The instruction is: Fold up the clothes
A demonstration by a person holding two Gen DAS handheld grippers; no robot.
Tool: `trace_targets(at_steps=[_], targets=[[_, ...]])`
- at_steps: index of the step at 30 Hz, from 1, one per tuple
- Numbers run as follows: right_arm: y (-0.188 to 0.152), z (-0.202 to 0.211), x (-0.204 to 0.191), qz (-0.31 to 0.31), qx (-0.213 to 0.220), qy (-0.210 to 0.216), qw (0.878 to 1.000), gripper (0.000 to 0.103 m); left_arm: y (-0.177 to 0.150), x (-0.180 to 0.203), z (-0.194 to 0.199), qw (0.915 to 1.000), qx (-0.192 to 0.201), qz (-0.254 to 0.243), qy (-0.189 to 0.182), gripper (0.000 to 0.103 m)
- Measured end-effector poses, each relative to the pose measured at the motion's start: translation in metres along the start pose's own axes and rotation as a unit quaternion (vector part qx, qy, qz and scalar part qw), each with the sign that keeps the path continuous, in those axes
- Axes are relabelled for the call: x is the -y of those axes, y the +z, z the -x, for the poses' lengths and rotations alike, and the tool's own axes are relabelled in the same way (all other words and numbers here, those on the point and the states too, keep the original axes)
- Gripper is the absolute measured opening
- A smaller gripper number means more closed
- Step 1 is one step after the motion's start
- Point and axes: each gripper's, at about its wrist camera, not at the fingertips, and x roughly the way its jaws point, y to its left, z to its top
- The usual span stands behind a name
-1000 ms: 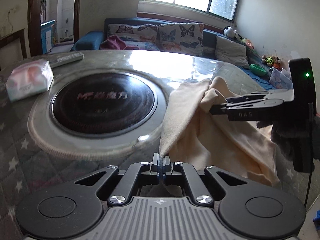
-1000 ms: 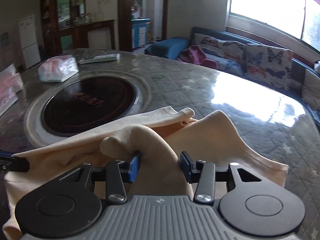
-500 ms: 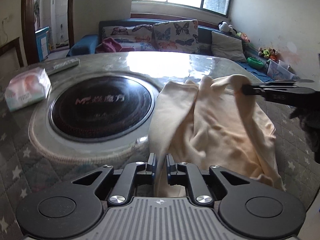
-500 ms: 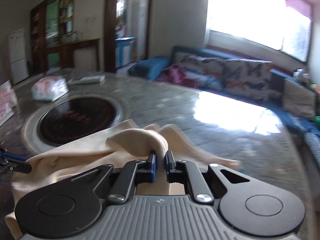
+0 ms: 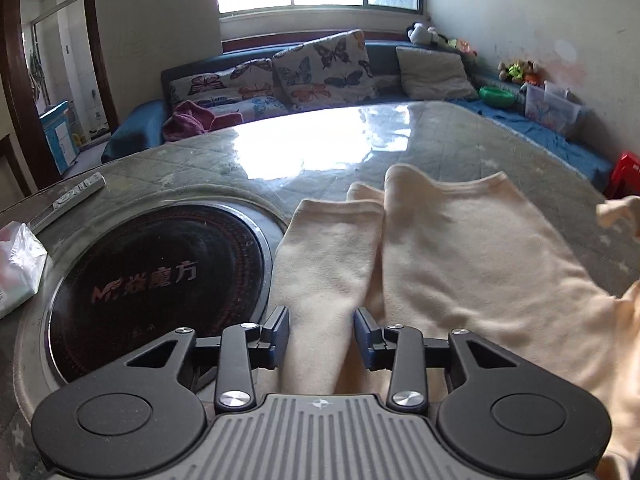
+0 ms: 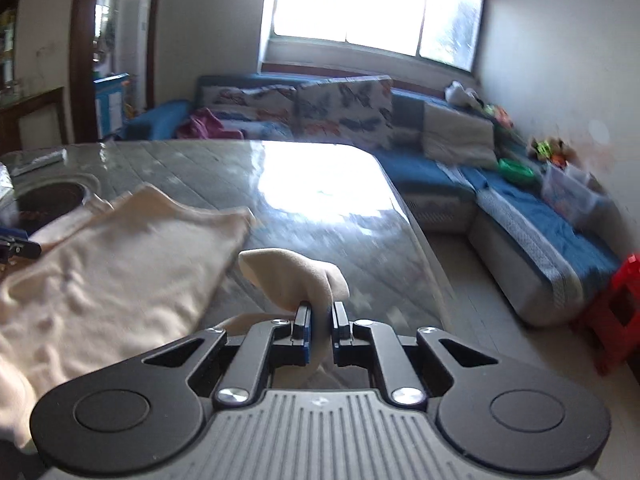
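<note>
Right gripper (image 6: 320, 322) low, pinching garment (image 6: 120, 264)

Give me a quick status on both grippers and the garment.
Left gripper opening, cream garment loose between its jaws. Right gripper shut on a garment fold. Garment spread on table beside the round cooktop. Nothing blocking.

Garment lying on table, right of hob

The garment (image 5: 472, 264) is lying on the table (image 5: 420, 140), just right of the hob (image 5: 156, 280); a remote (image 5: 76, 196) is sitting behind the hob, a sofa (image 5: 320, 68) beyond the table.
</note>
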Motion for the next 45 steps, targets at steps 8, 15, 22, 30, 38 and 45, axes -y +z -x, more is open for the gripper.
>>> trace_targets(at_steps=[8, 15, 22, 30, 38, 45], targets=[[-0.013, 0.01, 0.016, -0.018, 0.0, -0.026, 1.0, 0.018, -0.004, 0.0, 0.0, 1.0, 0.003, -0.002, 0.001, 0.029], [0.002, 0.007, -0.02, 0.012, 0.011, 0.011, 1.0, 0.03, -0.002, 0.0, 0.002, 0.9999, 0.005, 0.008, 0.003, 0.021], [-0.004, -0.007, -0.05, 0.039, -0.014, 0.05, 0.998, 0.038, -0.001, -0.005, 0.007, 0.9997, 0.013, 0.019, 0.006, 0.018], [-0.018, -0.02, -0.064, 0.051, -0.039, 0.057, 0.996, 0.04, -0.002, -0.015, 0.011, 0.999, 0.019, 0.033, 0.024, 0.017], [-0.017, -0.019, -0.061, 0.049, -0.041, 0.051, 0.997, 0.047, -0.007, -0.035, 0.018, 0.9964, 0.026, 0.066, 0.046, 0.015], [-0.017, -0.017, -0.061, 0.053, -0.039, 0.045, 0.997, 0.05, -0.031, -0.088, 0.04, 0.9852, 0.029, 0.142, 0.092, 0.013]])
